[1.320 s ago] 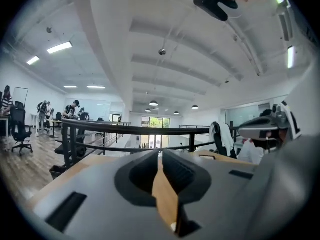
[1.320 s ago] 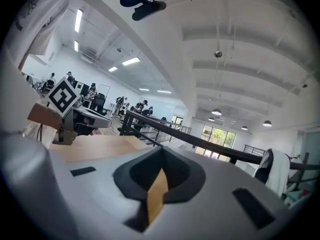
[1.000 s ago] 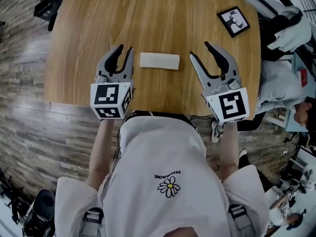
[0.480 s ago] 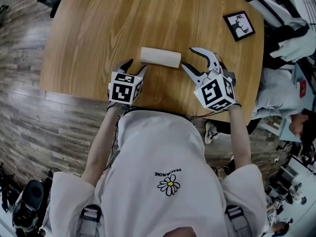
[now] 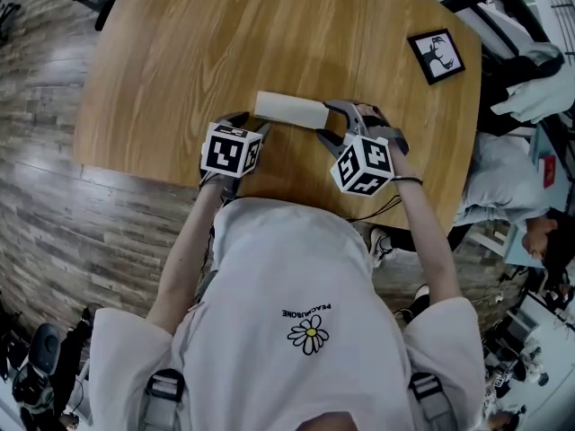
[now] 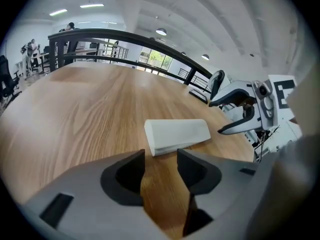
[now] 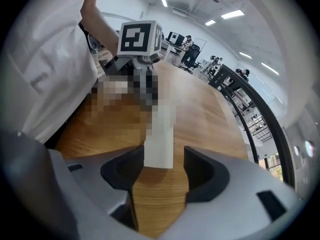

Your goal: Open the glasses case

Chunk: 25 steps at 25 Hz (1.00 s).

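The white glasses case [image 5: 289,109] lies shut on the round wooden table [image 5: 180,52], near its front edge. My left gripper [image 5: 252,121] sits low at the case's left end. In the left gripper view the case [image 6: 177,134] lies just past the fingertips of the gripper [image 6: 161,156]; its jaws have just been closing a little, with nothing between them. My right gripper [image 5: 328,122] is at the right end. In the right gripper view the end of the case [image 7: 160,134] reaches between the open tips of the gripper [image 7: 164,156], whose jaws have just been opening.
A black-framed picture [image 5: 437,54] lies at the table's far right. The table's front edge runs just under both hands. People sit beyond the table's right side [image 5: 539,214]. A black railing [image 6: 125,39] runs behind the table.
Both grippers have dropped from above the table to the case's two ends. The right one has rolled and moved in left until the case end is between its jaws.
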Each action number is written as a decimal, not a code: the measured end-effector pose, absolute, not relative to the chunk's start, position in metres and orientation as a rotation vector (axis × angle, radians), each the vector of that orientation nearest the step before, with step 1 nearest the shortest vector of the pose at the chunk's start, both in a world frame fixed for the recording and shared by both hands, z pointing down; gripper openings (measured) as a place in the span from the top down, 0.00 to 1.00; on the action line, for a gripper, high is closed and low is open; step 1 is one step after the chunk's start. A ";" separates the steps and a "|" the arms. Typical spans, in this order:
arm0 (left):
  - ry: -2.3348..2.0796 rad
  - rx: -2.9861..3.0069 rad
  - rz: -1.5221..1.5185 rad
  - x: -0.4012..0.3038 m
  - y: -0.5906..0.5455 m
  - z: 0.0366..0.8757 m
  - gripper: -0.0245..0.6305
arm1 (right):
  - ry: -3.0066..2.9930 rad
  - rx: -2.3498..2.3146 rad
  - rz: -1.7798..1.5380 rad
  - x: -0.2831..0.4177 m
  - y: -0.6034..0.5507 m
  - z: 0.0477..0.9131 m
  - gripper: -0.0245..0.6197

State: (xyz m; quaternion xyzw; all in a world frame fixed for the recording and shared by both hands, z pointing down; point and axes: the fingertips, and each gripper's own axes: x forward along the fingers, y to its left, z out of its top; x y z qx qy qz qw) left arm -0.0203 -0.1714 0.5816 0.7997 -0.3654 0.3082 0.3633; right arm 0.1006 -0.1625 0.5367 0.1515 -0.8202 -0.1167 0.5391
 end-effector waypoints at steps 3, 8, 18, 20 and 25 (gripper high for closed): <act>-0.924 2.047 0.801 -0.023 -0.172 0.582 0.66 | -1.934 0.333 -0.271 0.100 -0.161 0.550 0.60; -0.881 2.052 0.828 -0.024 -0.172 0.582 0.69 | -1.931 0.327 -0.255 0.098 -0.161 0.563 0.60; -0.909 2.067 0.823 -0.024 -0.175 0.582 0.75 | -1.940 0.340 -0.195 0.097 -0.156 0.573 0.58; -0.899 2.072 0.836 -0.022 -0.176 0.583 0.75 | -1.937 0.344 -0.185 0.098 -0.157 0.576 0.57; -0.888 2.105 0.879 -0.021 -0.175 0.584 0.78 | -1.928 0.376 -0.192 0.100 -0.160 0.580 0.57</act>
